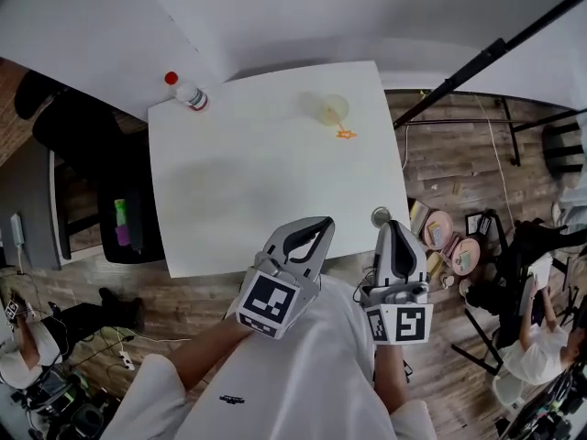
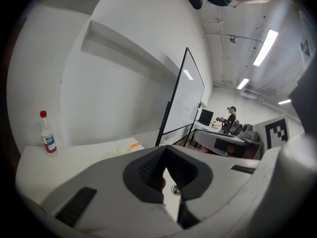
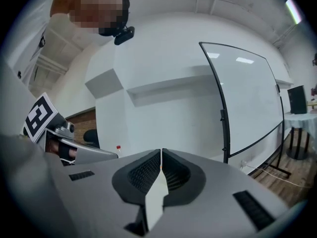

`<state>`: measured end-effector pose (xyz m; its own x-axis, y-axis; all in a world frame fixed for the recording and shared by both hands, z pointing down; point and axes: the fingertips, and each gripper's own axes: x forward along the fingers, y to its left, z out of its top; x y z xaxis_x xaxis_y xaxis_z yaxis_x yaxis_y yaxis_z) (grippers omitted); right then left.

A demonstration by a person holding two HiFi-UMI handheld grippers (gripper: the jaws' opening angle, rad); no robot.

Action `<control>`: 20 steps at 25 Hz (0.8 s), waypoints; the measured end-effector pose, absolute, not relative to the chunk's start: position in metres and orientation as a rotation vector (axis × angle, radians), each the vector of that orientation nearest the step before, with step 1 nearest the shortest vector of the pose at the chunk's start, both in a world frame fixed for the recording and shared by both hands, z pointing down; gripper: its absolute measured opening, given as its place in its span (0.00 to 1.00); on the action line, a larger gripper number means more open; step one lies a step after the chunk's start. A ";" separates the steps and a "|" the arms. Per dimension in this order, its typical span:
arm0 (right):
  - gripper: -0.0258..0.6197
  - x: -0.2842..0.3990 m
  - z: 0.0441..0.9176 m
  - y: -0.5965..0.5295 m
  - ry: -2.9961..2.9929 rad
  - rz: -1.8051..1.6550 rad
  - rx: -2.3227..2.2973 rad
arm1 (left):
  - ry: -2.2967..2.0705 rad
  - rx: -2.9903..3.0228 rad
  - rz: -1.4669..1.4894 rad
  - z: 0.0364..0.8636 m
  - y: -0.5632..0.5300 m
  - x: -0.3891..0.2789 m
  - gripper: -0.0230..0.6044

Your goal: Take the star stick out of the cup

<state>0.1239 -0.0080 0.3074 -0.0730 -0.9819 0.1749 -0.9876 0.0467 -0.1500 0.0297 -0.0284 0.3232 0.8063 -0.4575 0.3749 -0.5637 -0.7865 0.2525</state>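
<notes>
left gripper [image 1: 326, 223], right gripper [image 1: 390, 225] hang far from apparent star stick [image 1: 345, 135].

Right gripper [image 3: 161, 155] up front with its jaws pressed tight together, nothing pinched between the ribbed pads. Off to the left comes the left gripper [image 3: 99, 154], its marker cube showing, and just past its tip a tiny red-capped bottle [image 3: 118, 149] stands against the white wall [image 3: 163, 118]. On the right a whiteboard [image 3: 247, 98] rises on its black stand over wooden floor [image 3: 290, 170]
</notes>
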 end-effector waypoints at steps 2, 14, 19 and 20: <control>0.04 0.122 0.310 -0.020 -2.273 0.362 2.092 | -0.787 2.644 0.424 0.328 -0.036 0.030 0.04; 0.12 0.105 0.332 -0.065 -2.327 0.397 1.993 | -0.873 2.578 0.437 0.347 -0.066 0.022 0.04; 0.15 0.105 0.340 -0.081 -2.329 0.397 1.981 | -0.896 2.563 0.448 0.356 -0.078 0.019 0.04; 0.15 0.106 0.342 -0.083 -2.329 0.395 1.978 | -0.901 2.557 0.453 0.358 -0.079 0.018 0.04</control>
<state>0.1056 -0.0833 0.3425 -0.1746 -0.9619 0.2104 -0.9775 0.1437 -0.1543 0.0181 -0.0794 0.3582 0.7413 -0.5234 0.4202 -0.6495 -0.7174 0.2521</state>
